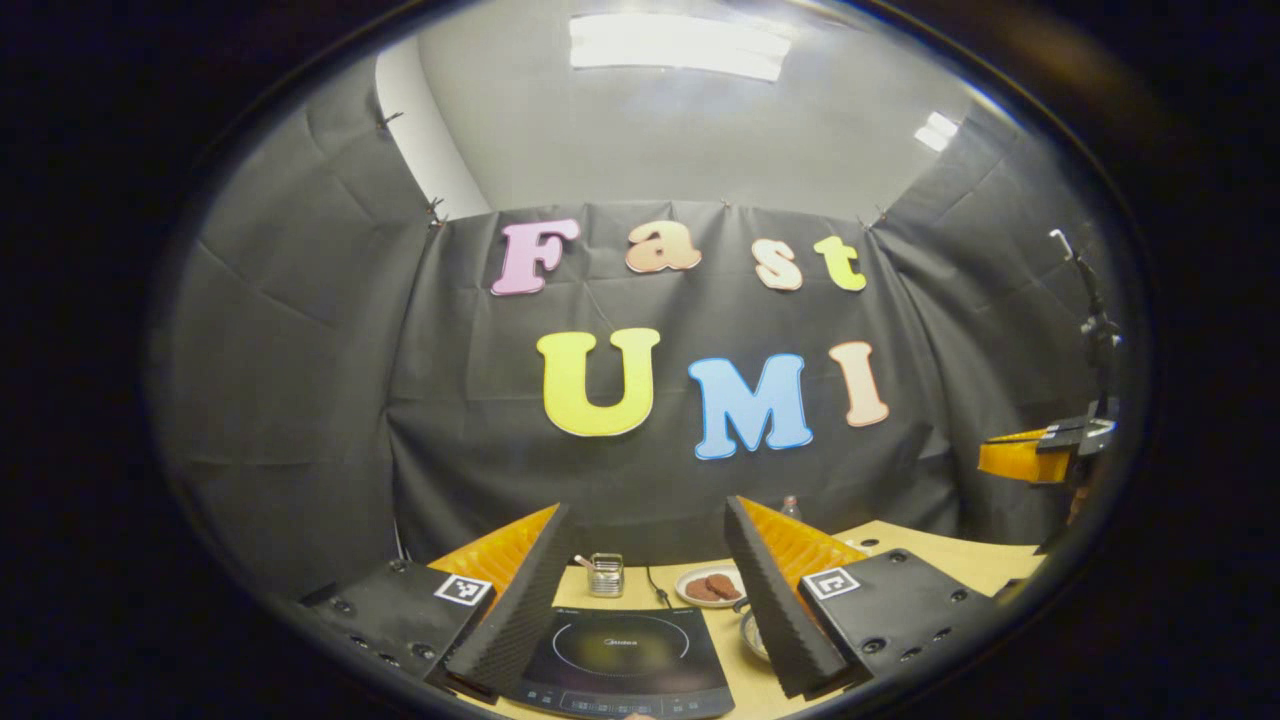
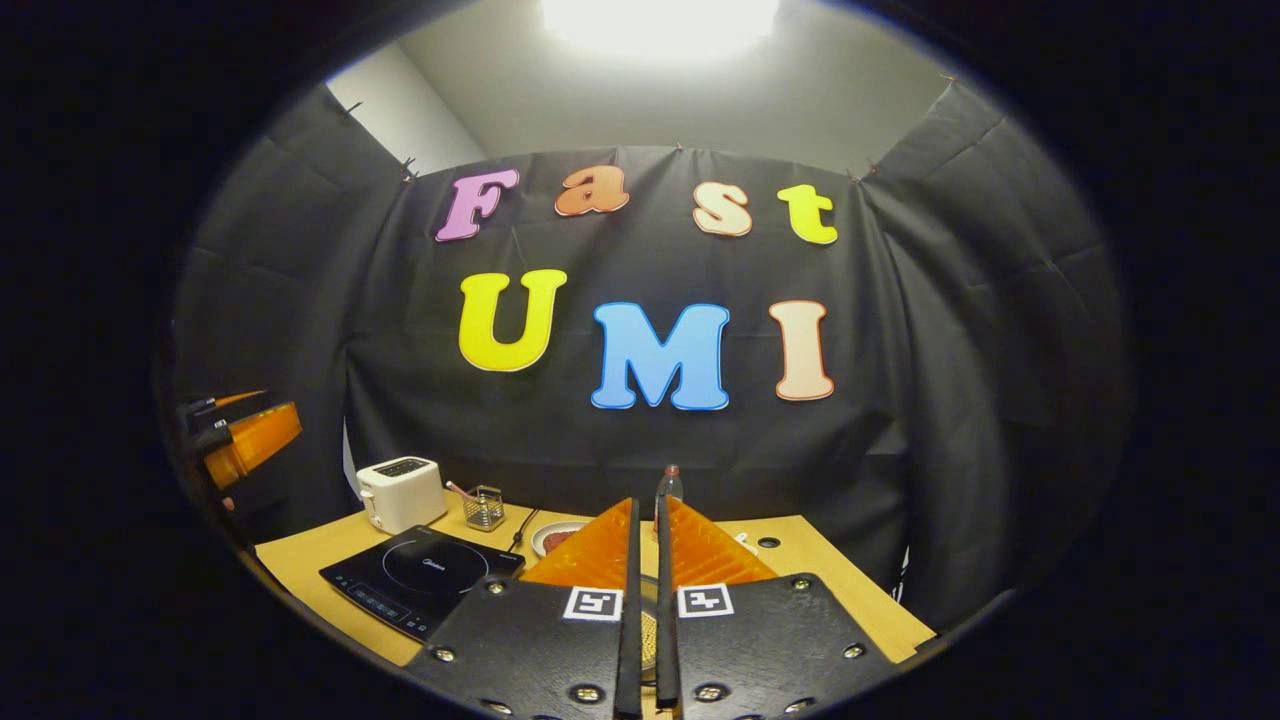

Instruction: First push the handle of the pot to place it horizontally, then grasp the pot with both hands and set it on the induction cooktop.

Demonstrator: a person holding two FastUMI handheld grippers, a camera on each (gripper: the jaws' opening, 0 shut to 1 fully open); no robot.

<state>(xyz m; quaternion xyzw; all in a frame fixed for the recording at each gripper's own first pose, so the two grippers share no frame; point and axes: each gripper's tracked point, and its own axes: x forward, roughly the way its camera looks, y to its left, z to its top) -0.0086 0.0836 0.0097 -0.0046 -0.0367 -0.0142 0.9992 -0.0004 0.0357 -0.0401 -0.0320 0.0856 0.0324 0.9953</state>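
Jaws — left gripper (image 1: 648,530) wide apart, right gripper (image 2: 645,515) nearly closed — hold nothing above the induction cooktop (image 1: 620,650).

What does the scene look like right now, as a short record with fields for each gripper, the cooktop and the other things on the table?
left gripper: fingers spread open, above the cooktop
right gripper: fingers nearly together, nothing seen between them
cooktop: on the table, nothing on it
pot: mostly hidden behind a left gripper finger, right of the cooktop
toaster: behind the cooktop
plate: holds brown food
wire basket: beside the plate
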